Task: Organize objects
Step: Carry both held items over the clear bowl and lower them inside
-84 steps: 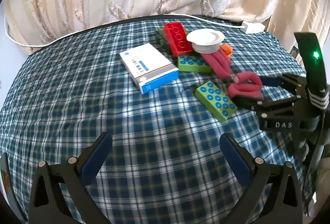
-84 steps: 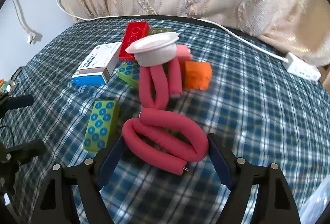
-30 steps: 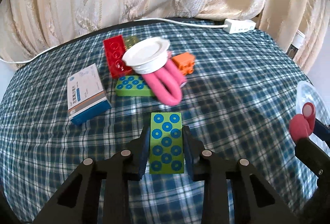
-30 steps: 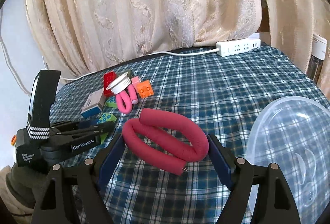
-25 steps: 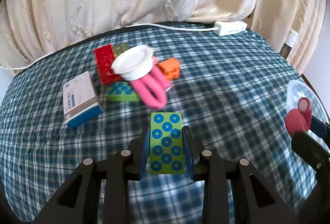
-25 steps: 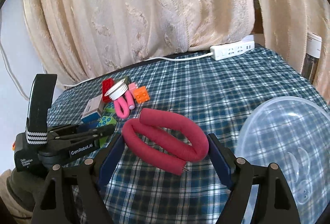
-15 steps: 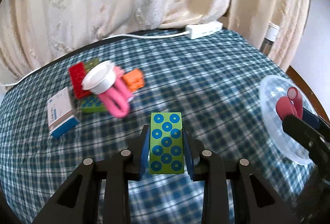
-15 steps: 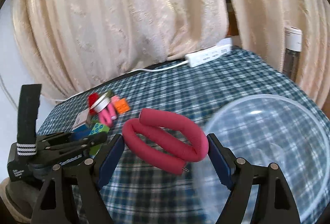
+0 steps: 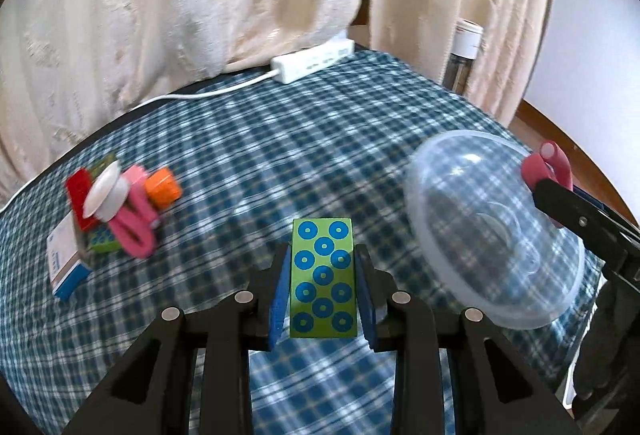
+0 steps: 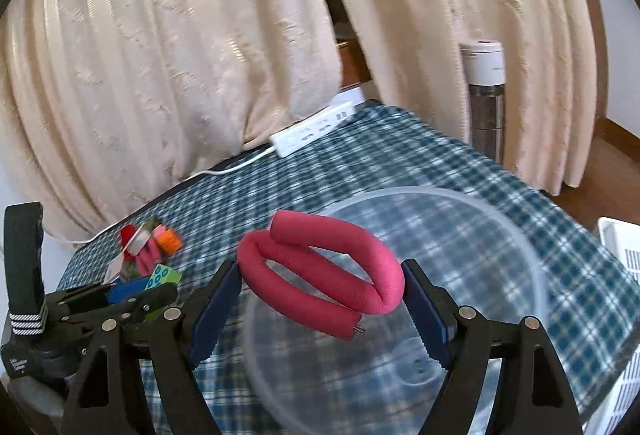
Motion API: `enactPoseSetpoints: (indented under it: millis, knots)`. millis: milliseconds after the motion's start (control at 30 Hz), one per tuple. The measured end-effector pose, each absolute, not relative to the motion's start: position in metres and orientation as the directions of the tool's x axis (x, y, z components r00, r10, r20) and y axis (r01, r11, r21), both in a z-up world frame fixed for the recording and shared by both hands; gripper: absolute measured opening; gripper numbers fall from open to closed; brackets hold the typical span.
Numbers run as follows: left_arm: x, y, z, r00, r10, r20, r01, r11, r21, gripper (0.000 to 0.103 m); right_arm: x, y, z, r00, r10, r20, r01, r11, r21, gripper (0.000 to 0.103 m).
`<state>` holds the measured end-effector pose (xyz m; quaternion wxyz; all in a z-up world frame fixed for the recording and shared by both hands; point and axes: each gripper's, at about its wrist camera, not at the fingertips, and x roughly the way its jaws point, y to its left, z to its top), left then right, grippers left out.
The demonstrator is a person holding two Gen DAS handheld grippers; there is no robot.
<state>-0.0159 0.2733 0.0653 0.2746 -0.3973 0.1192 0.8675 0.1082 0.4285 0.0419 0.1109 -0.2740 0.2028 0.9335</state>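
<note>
My left gripper (image 9: 323,295) is shut on a green brick (image 9: 323,277) with blue studs, held above the plaid cloth. My right gripper (image 10: 322,299) is shut on a bent pink foam roller (image 10: 320,271), held over a clear plastic bowl (image 10: 520,235). In the left wrist view the bowl (image 9: 492,235) stands at the right, with the right gripper (image 9: 560,187) and the roller (image 9: 546,165) at its far rim. The left gripper (image 10: 132,295) with the green brick (image 10: 162,275) shows at the left of the right wrist view.
A pile at the far left holds a red brick (image 9: 78,195), a white lid (image 9: 105,195), a pink roller (image 9: 136,223), an orange brick (image 9: 162,189), a green brick (image 9: 102,241) and a blue-and-white box (image 9: 64,263). A white power strip (image 9: 312,61) lies at the back. A bottle (image 10: 486,95) stands beyond the table. A white basket (image 10: 624,255) is at the right.
Both grippers have carried their loads to the right, away from the pile. The bowl has come close, and the pink roller is now over it.
</note>
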Motion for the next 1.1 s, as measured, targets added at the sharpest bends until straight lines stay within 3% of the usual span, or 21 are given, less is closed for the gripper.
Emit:
enactPoseSetpoints:
  millis: [1100]
  knots:
    - [0.005, 0.348, 0.078, -0.556, 0.447, -0.701, -0.642, -0.766, 0.020, 0.032, 0.122, 0.490, 0.025, -0.803, 0.155, -0.576, -0.416, -0.837, 0.355, 0.083]
